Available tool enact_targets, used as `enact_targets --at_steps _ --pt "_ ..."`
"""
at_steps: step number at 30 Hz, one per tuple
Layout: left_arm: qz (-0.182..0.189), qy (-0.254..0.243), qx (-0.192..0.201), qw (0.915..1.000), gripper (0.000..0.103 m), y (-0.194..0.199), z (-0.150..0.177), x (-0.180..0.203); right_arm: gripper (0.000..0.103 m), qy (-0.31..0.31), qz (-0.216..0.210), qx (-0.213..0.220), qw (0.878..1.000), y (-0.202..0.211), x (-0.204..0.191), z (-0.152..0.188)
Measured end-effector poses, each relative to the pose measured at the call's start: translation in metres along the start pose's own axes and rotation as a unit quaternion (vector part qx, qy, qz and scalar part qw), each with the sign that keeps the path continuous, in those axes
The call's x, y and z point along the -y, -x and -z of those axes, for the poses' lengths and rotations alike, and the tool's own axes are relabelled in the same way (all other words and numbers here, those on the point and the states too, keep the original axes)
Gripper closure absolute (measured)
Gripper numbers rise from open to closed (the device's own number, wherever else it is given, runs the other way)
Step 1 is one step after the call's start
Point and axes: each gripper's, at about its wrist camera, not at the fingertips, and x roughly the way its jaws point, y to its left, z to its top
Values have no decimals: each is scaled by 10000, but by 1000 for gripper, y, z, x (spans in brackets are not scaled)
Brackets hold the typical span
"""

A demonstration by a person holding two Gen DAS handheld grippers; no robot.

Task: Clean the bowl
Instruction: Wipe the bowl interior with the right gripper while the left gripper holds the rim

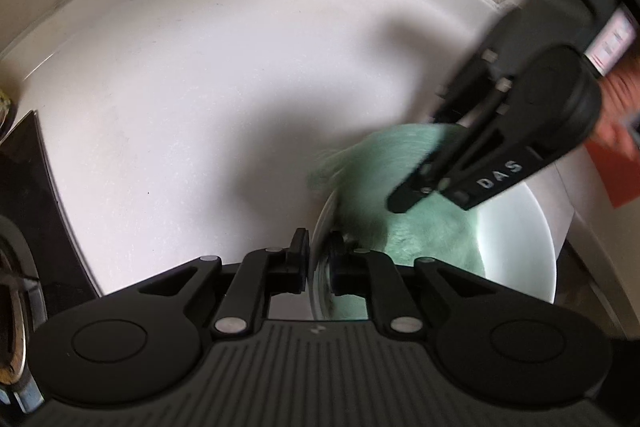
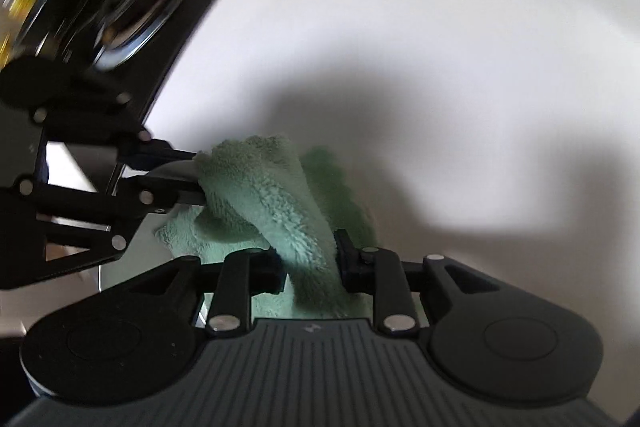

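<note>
The left gripper (image 1: 318, 259) is clamped on the near rim of the bowl (image 1: 520, 247), which rests on the white counter (image 1: 200, 87) just past its jaws, while the right gripper (image 2: 308, 263) pinches a green cloth (image 2: 260, 187) that drapes into the bowl ahead.

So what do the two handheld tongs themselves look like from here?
Both are matte black plastic. The left tongs have linkage arms with silver rivets, round pivot housings and a ribbed grey body bearing a small logo. The right tongs match; seen from the left wrist they show white "DAS" lettering, a green light and a bare hand.
</note>
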Motion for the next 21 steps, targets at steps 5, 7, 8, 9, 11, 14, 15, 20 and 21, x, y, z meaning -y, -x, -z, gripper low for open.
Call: enact_targets --at_steps 5,7,8,9,11,14,15,20,21 --pt "92 63 163 9998 93 2 7 -3 85 -1204 229 320 9919 10 13 36" --pt "90 28 228 9997 93 3 8 -2 85 -1736 181 468 9835 11 19 55" --pt "85 9 257 9996 93 3 10 -2 85 -2000 138 541 9782 12 17 70" --pt "91 -10 275 9996 93 2 11 -2 84 -2291 67 599 9715 13 19 83" --pt "141 -51 284 9995 92 2 12 -3 83 -2717 -136 655 9601 12 21 100" --pt "267 -87 244 9993 88 3 12 -14 81 -2889 -371 615 9547 1 13 106" --pt "311 -108 231 9992 89 4 12 -16 82 -2826 -371 600 9566 -1 11 105" --pt "639 -303 168 9974 91 5 7 -25 86 -1168 365 207 9923 -1 -8 70" --pt "714 -320 137 9968 91 5 4 -25 86 -940 439 150 9945 -1 -10 66"
